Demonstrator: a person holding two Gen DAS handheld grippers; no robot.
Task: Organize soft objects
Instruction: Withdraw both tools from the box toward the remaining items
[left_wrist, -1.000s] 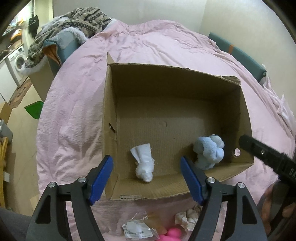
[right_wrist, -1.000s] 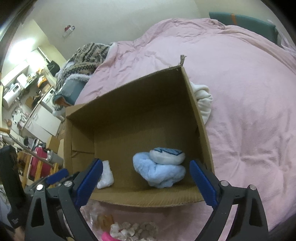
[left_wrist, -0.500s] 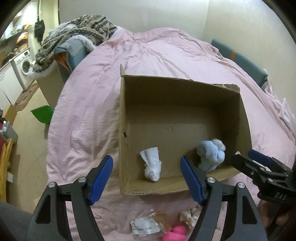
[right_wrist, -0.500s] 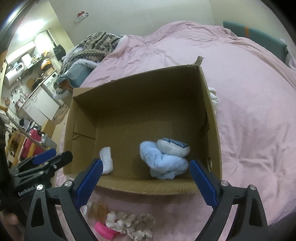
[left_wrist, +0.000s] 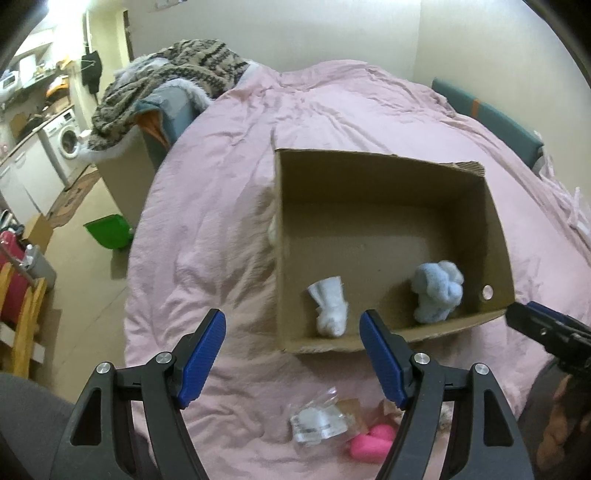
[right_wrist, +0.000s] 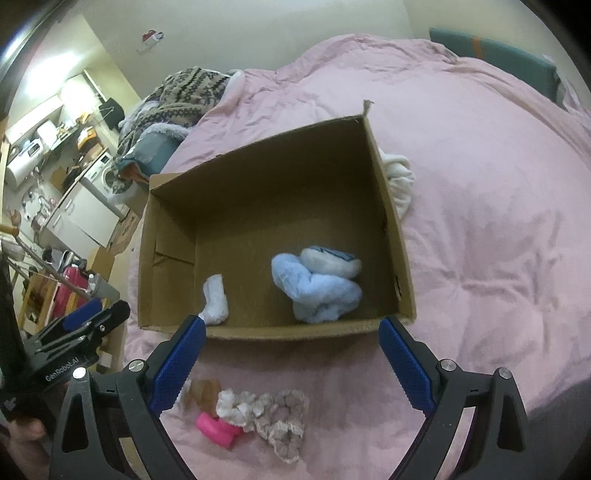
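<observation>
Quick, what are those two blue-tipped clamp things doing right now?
Left hand-held gripper: open, holding nothing.
Right hand-held gripper: open, holding nothing.

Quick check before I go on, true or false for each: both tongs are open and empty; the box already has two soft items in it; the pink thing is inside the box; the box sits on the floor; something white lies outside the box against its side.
1. Both the left tongs and the right tongs are open and hold nothing. True.
2. The cardboard box contains two soft items. True: a white cloth and a light blue plush.
3. The pink object is inside the box. False: it lies on the pink bedspread in front of the box, beside a lacy scrunchie.
4. The box sits on the floor. False: it rests on the bedspread.
5. A white fabric item lies outside the box against its side wall. True.
</observation>
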